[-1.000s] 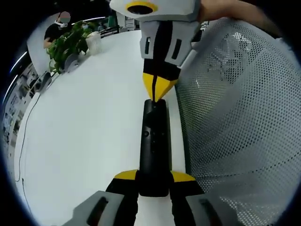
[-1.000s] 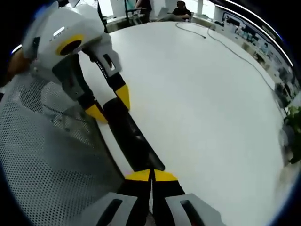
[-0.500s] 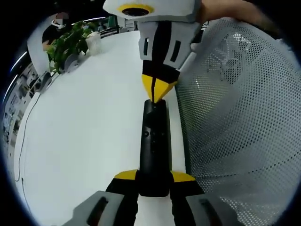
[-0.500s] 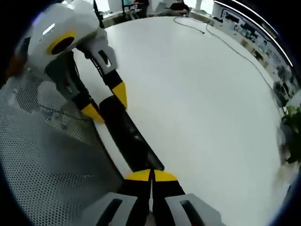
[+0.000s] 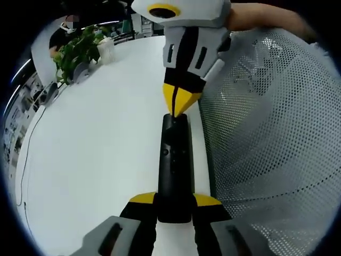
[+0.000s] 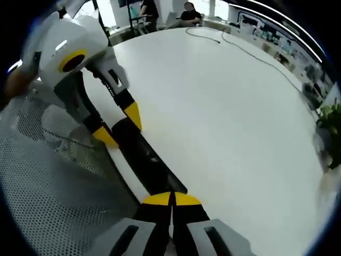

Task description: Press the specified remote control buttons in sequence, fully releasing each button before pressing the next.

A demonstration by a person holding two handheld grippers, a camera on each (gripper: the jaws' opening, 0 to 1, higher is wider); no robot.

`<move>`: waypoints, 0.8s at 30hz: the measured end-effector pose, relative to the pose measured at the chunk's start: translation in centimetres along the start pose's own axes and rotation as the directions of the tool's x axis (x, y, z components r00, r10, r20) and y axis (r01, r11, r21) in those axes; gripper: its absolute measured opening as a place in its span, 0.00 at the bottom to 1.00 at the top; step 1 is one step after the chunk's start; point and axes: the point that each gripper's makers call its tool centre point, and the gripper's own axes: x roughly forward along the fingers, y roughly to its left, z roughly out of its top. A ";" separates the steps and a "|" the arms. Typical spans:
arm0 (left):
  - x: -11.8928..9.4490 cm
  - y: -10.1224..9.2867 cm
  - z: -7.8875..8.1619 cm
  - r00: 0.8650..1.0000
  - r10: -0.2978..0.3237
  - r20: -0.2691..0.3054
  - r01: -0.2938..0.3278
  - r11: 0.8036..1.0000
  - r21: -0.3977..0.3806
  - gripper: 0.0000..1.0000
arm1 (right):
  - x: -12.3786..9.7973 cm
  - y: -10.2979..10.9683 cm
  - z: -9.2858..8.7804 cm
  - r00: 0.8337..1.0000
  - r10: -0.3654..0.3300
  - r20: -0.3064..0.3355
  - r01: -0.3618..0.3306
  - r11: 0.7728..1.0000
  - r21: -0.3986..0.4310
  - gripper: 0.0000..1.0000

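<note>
A long black remote control (image 5: 175, 165) lies lengthwise over the white table's edge, with small buttons on its top face. My left gripper (image 5: 175, 200) is shut on its near end, one yellow fingertip on each side. From the top of the left gripper view, my right gripper (image 5: 179, 105) comes down shut, its yellow tips meeting the remote's far end. In the right gripper view the remote (image 6: 141, 154) runs up-left from my shut right gripper (image 6: 171, 199) to the left gripper (image 6: 119, 126) clamping it. I cannot tell whether a button is pressed.
The white table (image 5: 101, 138) stretches away from the remote. A white mesh chair back (image 5: 266, 122) stands close beside it, seen also as mesh (image 6: 53, 181). A potted plant (image 5: 77, 50) and a cable (image 6: 250, 50) lie far off. People (image 6: 189, 10) sit at the far end.
The right gripper's view has rolled and tilted slightly, and its body has shifted a little in the left gripper view. Its tips stay at the remote's far end. The left grip is unchanged.
</note>
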 end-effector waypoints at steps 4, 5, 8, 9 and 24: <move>0.0 0.0 0.0 1.000 0.000 0.005 0.000 1.000 -0.001 0.25 | 0.2 0.2 0.3 1.000 -0.008 0.000 0.008 1.000 -0.025 0.00; 0.0 0.0 0.0 1.000 0.000 0.005 0.000 1.000 -0.003 0.25 | 0.3 0.1 -0.1 1.000 -0.016 -0.019 0.015 0.999 -0.043 0.00; 0.0 0.0 0.0 1.000 -0.002 0.002 0.002 1.000 -0.006 0.25 | 0.3 -0.1 0.0 1.000 -0.017 -0.021 0.016 0.998 -0.053 0.00; 0.0 0.1 0.0 1.000 -0.003 0.002 0.003 1.000 -0.005 0.25 | 0.4 -0.1 -0.1 1.000 -0.020 -0.022 0.019 0.998 -0.060 0.00; 0.0 0.0 0.0 1.000 -0.005 -0.001 0.005 1.000 -0.001 0.25 | 0.5 0.1 -0.1 0.997 -0.056 -0.048 0.039 0.953 -0.302 0.00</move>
